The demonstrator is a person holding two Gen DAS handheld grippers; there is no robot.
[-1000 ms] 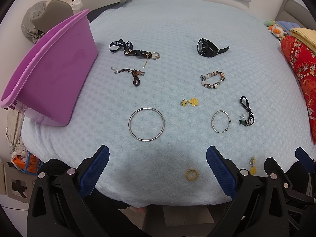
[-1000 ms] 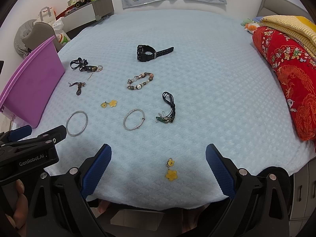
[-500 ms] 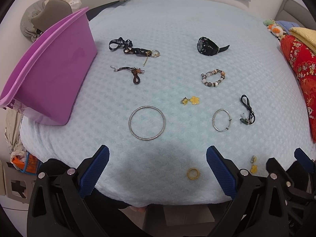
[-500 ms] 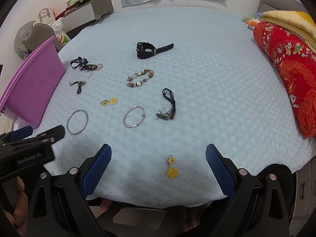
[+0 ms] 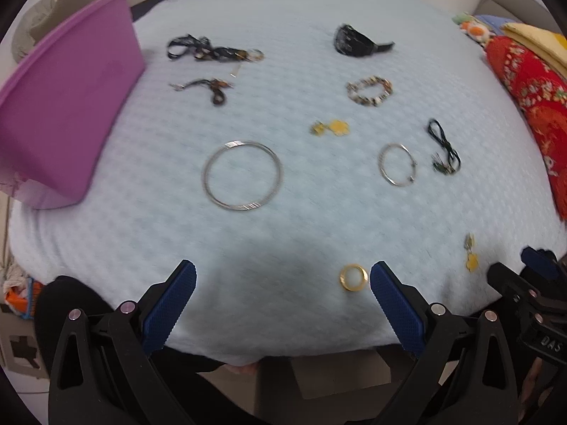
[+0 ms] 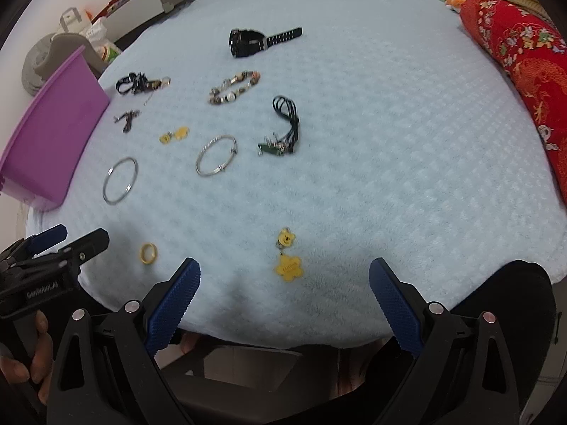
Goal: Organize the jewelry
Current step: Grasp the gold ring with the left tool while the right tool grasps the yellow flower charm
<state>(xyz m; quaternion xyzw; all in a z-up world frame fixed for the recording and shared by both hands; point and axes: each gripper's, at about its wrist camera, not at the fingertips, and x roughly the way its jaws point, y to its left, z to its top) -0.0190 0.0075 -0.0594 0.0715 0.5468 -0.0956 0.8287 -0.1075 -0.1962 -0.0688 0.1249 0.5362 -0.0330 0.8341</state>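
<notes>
Jewelry lies spread on a light blue bedspread (image 5: 283, 17). My left gripper (image 5: 283, 283) is open above the near edge, and a gold ring (image 5: 353, 277) lies just inside its right finger. Beyond are a large silver bangle (image 5: 242, 175), a smaller bangle (image 5: 397, 164), a yellow flower charm (image 5: 331, 127), a beaded bracelet (image 5: 370, 91) and a black watch (image 5: 356, 40). My right gripper (image 6: 285, 283) is open, with a yellow bear-and-flower charm (image 6: 287, 258) lying between and just beyond its fingers. A purple bin (image 5: 67, 106) stands at the left.
A black cord with a green pendant (image 6: 285, 127), a black lanyard keychain (image 5: 212, 52) and a brown cord (image 5: 209, 88) also lie on the bed. A red patterned blanket (image 6: 531, 71) runs along the right side. A person's hand (image 6: 32, 364) holds the left gripper.
Both grippers have moved forward over the bed's near edge, so the jewelry sits closer. The gold ring has come into the right wrist view. Both stay open.
</notes>
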